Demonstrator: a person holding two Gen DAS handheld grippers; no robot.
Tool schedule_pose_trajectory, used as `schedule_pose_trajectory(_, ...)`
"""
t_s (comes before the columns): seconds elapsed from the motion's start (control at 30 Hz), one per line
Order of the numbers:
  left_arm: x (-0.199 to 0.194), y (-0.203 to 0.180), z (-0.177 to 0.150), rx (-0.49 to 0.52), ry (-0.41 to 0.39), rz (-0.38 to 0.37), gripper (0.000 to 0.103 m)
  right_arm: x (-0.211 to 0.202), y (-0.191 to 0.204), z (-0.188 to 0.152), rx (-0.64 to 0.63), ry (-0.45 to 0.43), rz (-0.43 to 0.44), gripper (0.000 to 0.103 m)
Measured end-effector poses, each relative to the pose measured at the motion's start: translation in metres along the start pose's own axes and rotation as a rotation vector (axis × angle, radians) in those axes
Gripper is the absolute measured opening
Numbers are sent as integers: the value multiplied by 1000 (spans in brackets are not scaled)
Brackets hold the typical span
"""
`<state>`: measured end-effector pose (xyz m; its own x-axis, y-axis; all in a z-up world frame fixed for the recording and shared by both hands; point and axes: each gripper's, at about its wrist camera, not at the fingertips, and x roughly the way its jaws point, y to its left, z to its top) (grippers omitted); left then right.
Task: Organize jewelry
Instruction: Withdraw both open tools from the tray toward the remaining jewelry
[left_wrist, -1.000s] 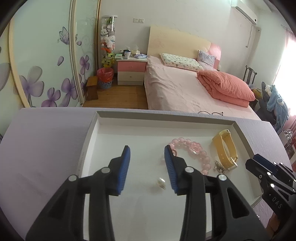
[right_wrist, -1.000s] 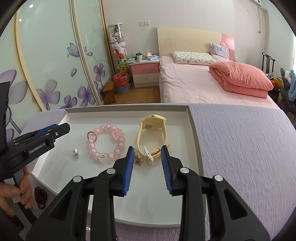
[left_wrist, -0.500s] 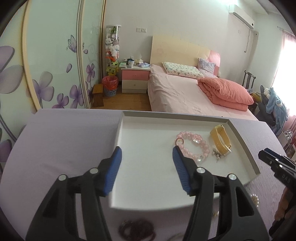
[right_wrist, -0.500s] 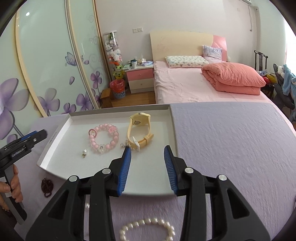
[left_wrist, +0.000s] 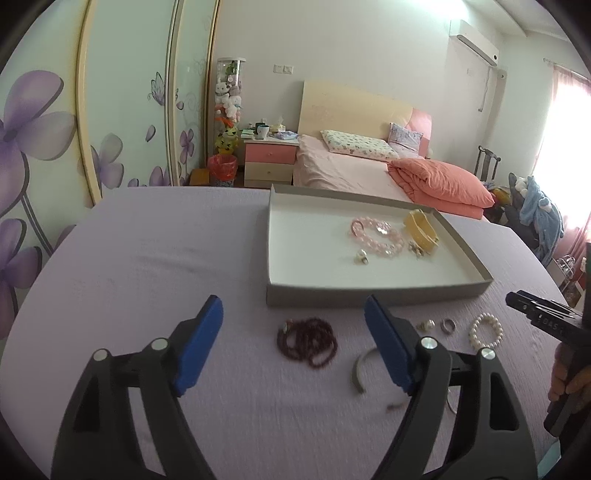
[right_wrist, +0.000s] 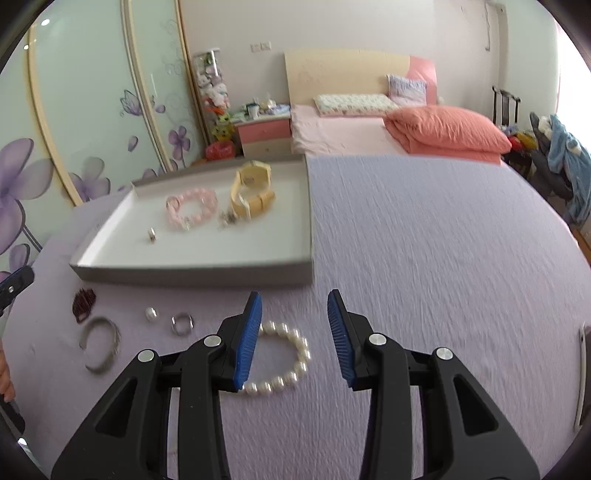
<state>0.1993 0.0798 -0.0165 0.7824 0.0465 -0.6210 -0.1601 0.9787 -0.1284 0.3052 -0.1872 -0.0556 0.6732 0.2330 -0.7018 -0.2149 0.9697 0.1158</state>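
Pink bracelet (right_wrist: 192, 207), yellow watch (right_wrist: 251, 192) in tray (right_wrist: 192, 275), five pieces outside

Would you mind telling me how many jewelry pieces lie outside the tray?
5: dark bead string, grey bangle, pearl stud, ring, pearl bracelet, all before the tray.

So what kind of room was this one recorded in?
A home bedroom, most likely: a pink-sheeted bed with a cream headboard, a pink-and-cream bedside cabinet and sliding wardrobe doors printed with purple flowers stand behind the lilac-covered work surface.
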Motion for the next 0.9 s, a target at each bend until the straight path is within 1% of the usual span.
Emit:
schedule_pose_trajectory(0.1,-6,-3,-13,8,10,-15,82,-4,0,-15,18,21,36,39)
schedule_pose_trajectory(0.23,-10,-9,-26,16,24,-37,82,-16,14,-32,4,29,97,40)
schedule_pose_trajectory(0.27,-12,-10,-30,19,26,-41,82,-19,19,-39,-3,37,116,42)
schedule_pose_trajectory(0.33,-14,-13,-36,30,29,-44,82,-22,30,-52,-23,52,146,52)
schedule_pose_trajectory(0.4,-16,-15,-41,42,32,-43,82,-25,41,-62,-53,67,164,55)
schedule_pose_trajectory(0.47,-17,-15,-43,46,33,-41,82,-27,54,-70,-86,82,183,61)
schedule_pose_trajectory(0.5,-19,-14,-44,44,33,-42,82,-29,57,-73,-97,88,191,66)
schedule_pose_trajectory(0.53,-20,-13,-44,40,32,-42,82,-30,65,-76,-119,96,202,69)
schedule_pose_trajectory(0.57,-21,-12,-45,37,31,-41,82,-31,68,-79,-134,99,204,70)
schedule_pose_trajectory(0.63,-23,-10,-45,31,30,-40,82,-31,82,-83,-196,105,186,75)
schedule_pose_trajectory(0.73,-25,-7,-45,26,28,-39,82,-21,98,-84,-261,132,141,77)
schedule_pose_trajectory(0.8,-26,-8,-45,24,28,-42,82,-17,104,-84,-284,136,121,78)
schedule_pose_trajectory(0.9,-25,-9,-46,27,33,-45,82,-10,106,-78,-281,139,119,79)
